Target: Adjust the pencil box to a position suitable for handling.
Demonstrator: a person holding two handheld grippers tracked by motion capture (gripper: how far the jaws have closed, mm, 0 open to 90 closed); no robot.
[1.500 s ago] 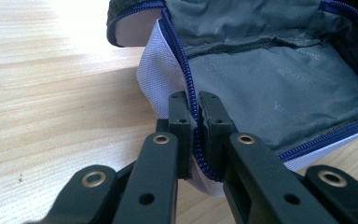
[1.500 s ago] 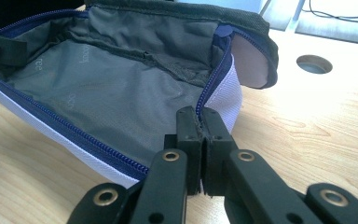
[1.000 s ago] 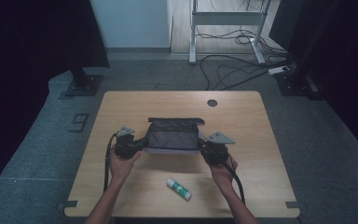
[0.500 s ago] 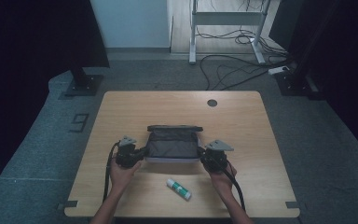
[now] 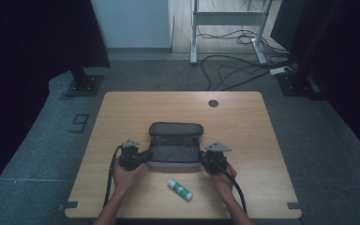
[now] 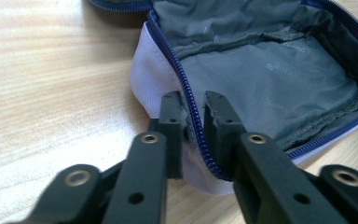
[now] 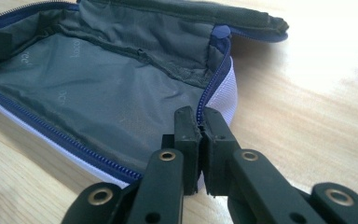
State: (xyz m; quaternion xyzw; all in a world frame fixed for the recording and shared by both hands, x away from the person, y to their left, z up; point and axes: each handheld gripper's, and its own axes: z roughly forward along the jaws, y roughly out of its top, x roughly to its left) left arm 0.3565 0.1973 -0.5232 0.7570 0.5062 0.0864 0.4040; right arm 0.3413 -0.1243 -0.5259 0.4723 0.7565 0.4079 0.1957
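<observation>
1. Left gripper: its fingers stand slightly apart on either side of the blue zipper edge of the pouch. They have just been opening. The rim runs between them, and a narrow gap shows beside the inner finger, so the pads no longer press on it.

2. Right gripper: its fingers are pressed almost together and pinch the pouch's end wall, just below where the zipper curves round the corner. The white outer fabric shows just behind the fingertips.

3. Pouch: open, grey lining upward, flap folded back on the far side. It rests on the counter, in the near half and roughly central, directly between the two grippers.

4. High view: the left gripper meets the pouch's left end and the right gripper its right end. Each carries a grey three-cornered plate and a black cable trailing back along the forearm.

5. Hands: the left hand and the right hand enter from the near edge of the counter.

6. Glue stick: a white tube with a green label, lying flat and slantwise near the front edge, near the pouch and apart from it, between the two forearms.

7. Counter: pale wood, with a round dark cable port near its far edge.
</observation>
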